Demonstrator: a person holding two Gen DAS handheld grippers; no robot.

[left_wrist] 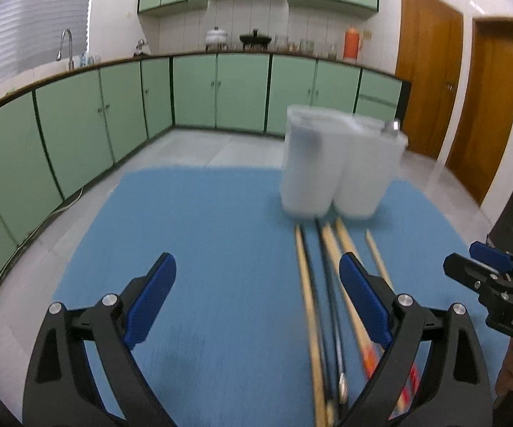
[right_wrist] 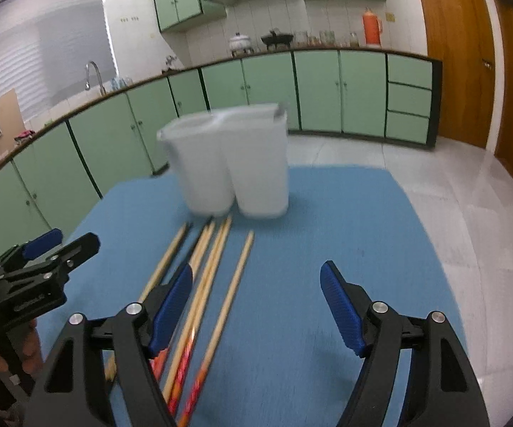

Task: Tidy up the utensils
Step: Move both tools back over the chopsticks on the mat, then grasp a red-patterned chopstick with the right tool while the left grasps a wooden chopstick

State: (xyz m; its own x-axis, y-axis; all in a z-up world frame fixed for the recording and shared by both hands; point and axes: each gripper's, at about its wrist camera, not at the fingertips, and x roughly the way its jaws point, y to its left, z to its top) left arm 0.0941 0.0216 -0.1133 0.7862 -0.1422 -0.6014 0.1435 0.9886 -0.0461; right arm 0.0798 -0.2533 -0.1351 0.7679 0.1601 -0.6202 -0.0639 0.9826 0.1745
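Chopsticks (right_wrist: 217, 270) lie side by side on the blue bench (right_wrist: 327, 213) before a white holder (right_wrist: 228, 163), both the left gripper (left_wrist: 256, 302) and the right gripper (right_wrist: 256, 306) hovering with fingers apart, empty.

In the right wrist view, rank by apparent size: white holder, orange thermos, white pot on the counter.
1. white holder, largest, though it is also nearest the camera.
2. orange thermos.
3. white pot, close to the thermos; that order is unsure.
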